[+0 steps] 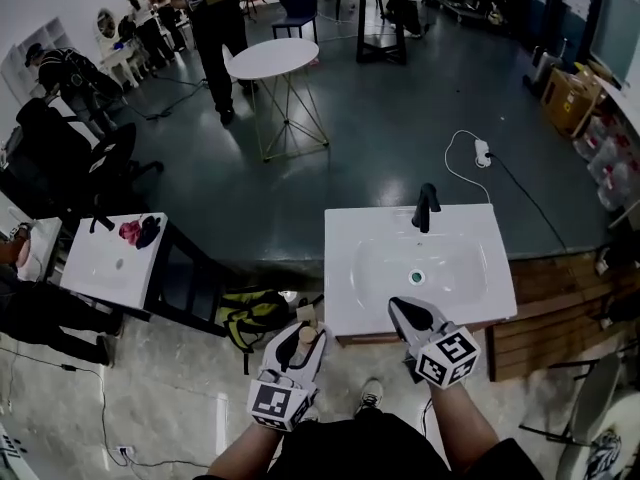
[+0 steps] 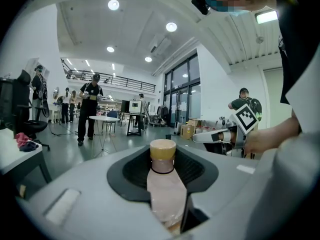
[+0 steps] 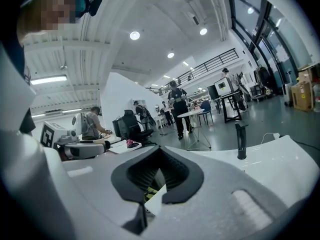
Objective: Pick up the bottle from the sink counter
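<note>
Lengthwise, bottle lies along left gripper — cap forward (toward sink).

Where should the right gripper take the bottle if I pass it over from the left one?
Grip the neck just under the cap, coming in from the right, above the left gripper's jaws. The bottle stands upright between those jaws, which flank its body, so only the cap and neck rise clear. The right gripper looks empty and shut, so it would probably need opening first.
</note>
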Demonstrator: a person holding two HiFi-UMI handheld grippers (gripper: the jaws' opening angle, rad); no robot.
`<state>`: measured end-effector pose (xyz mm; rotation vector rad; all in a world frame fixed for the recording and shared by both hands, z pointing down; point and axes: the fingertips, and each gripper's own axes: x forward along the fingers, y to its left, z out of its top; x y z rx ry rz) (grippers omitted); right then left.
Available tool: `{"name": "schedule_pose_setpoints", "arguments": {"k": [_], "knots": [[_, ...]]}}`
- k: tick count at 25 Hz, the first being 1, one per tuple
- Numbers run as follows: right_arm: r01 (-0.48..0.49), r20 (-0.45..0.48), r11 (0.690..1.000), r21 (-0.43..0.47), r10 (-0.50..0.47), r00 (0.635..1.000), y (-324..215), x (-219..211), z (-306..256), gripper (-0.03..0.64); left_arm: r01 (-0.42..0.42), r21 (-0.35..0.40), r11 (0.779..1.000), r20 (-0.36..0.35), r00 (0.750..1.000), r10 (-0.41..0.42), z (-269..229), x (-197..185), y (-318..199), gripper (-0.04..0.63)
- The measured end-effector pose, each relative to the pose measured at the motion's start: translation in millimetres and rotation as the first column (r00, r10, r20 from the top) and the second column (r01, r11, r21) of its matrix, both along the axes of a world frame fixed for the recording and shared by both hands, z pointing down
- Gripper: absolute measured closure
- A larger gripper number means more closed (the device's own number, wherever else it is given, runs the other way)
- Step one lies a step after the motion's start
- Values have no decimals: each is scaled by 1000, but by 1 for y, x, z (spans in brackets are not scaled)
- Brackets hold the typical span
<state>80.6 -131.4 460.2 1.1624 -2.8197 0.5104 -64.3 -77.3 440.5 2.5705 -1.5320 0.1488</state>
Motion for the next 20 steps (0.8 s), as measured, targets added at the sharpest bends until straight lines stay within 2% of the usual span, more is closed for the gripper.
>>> {"name": "schedule_pose_setpoints", "arguments": {"k": [8,12,20], "knots": [[-101,4,995,-10,101,995,40,-31,1,617,-99,15,995,14,995,99,-4,-38,22,454],[-144,3,990,-7,144,990,64,-38,2,617,-150,-18,989,11,989,150,0,-46,35,454],[-224,-5,974,-22,224,975,103,-51,12,617,-235,2,972,-7,972,235,3,-58,55,454]]}}
